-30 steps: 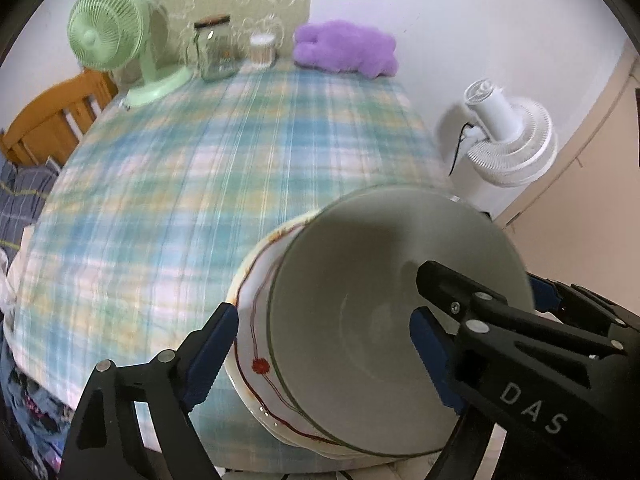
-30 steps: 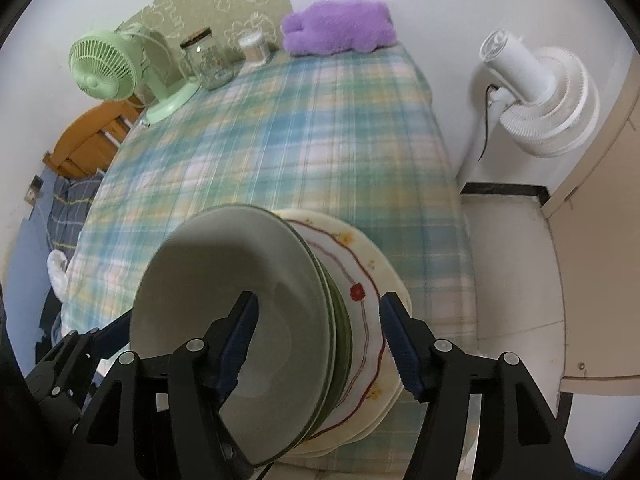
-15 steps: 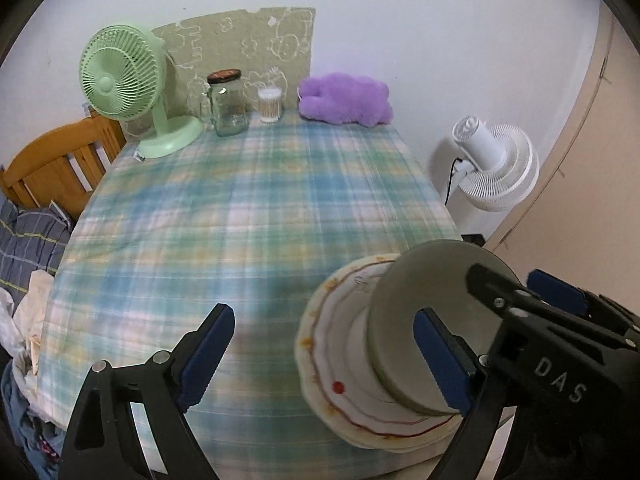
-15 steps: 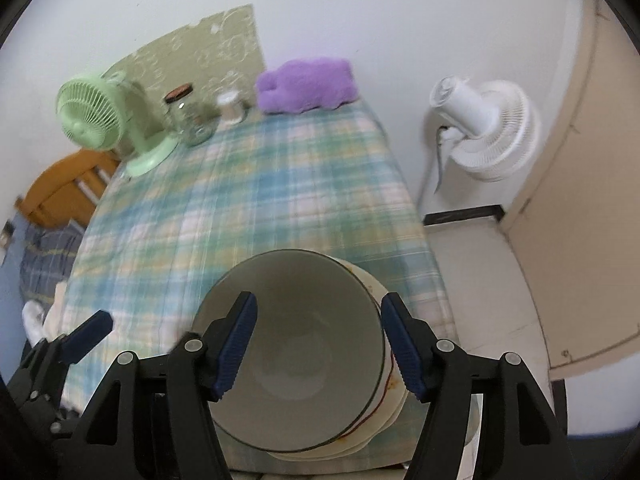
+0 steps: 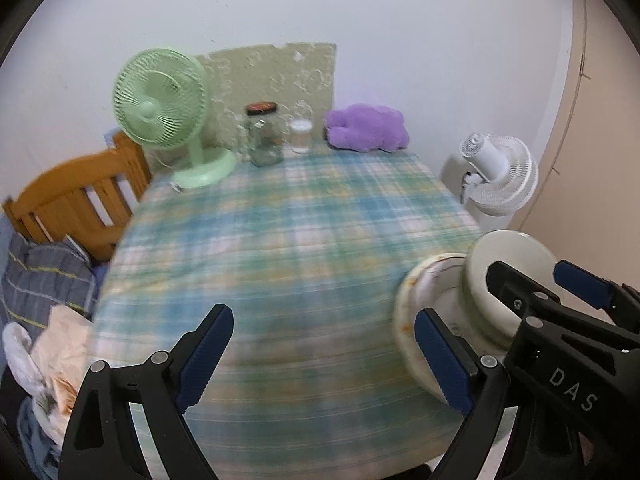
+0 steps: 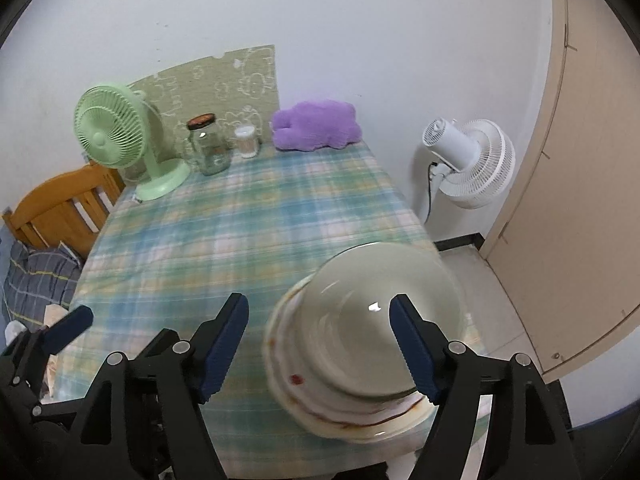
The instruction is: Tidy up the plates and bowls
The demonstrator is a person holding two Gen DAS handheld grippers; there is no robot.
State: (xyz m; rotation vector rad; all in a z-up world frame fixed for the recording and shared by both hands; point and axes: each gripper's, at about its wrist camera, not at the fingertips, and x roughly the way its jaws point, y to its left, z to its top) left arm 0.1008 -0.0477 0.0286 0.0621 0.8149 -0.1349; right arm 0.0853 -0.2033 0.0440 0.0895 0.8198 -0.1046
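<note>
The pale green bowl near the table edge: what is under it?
The bowl sits on a cream plate with a red line pattern. Any other dish beneath is covered.

The tablecloth (image 6: 240,240) lies bare from the stacked bowl (image 6: 380,312) up to the far edge, giving open passage. There the green fan (image 6: 116,136), jar (image 6: 208,148), small cup (image 6: 246,140) and purple plush (image 6: 316,124) line the wall. A white fan (image 6: 472,160) stands beside the table's right edge.

Plaid-clothed table (image 6: 240,240), stacked plates with bowl (image 6: 376,320) at near edge, green fan (image 6: 116,136), glass jar (image 6: 208,148), small container (image 6: 247,142), purple plush (image 6: 316,124) at far end
</note>
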